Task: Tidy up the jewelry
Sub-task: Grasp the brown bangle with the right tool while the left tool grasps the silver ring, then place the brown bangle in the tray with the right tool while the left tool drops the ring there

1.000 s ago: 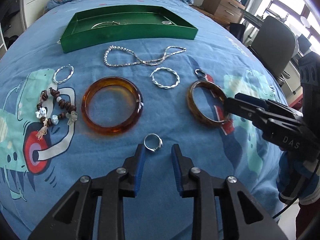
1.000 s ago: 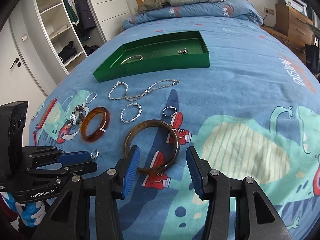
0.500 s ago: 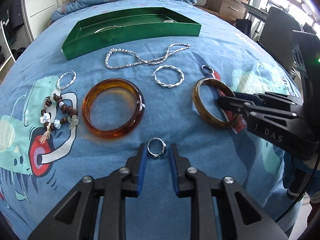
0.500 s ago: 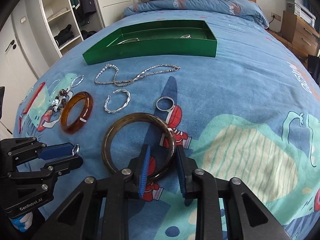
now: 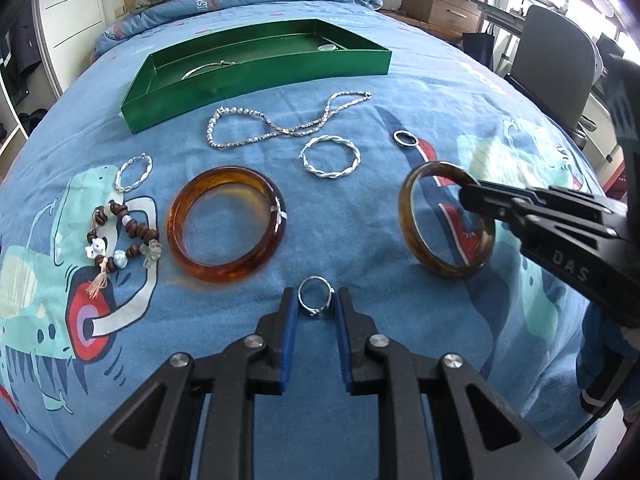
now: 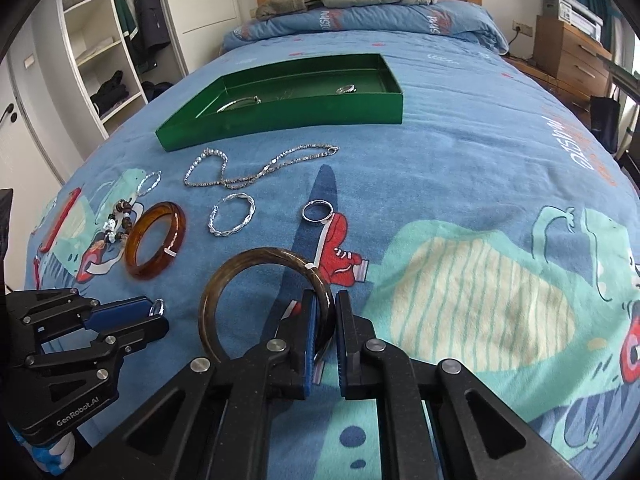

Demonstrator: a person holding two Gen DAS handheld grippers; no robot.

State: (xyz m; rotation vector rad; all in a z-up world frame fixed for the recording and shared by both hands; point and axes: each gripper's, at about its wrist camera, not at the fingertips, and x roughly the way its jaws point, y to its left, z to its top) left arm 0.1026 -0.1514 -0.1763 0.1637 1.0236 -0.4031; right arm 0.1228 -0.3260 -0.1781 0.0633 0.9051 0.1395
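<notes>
Since a second ago, the dark brown horn-like bangle (image 6: 266, 300) has tipped up off the blue cartoon-print bedspread (image 6: 460, 168), its rim between the right gripper (image 6: 322, 316)'s closing jaws. The left gripper (image 5: 314, 304) holds the small silver ring (image 5: 315, 295) between narrowly parted pads, just above the bedspread.

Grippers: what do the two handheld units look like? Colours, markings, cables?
Both are black linkage frames with silver pivot pins and blue finger pads. The left gripper reads "GenRobot.AI"; the right gripper reads "DAS", with a black cable below. A blue patterned sleeve shows behind it.
</notes>
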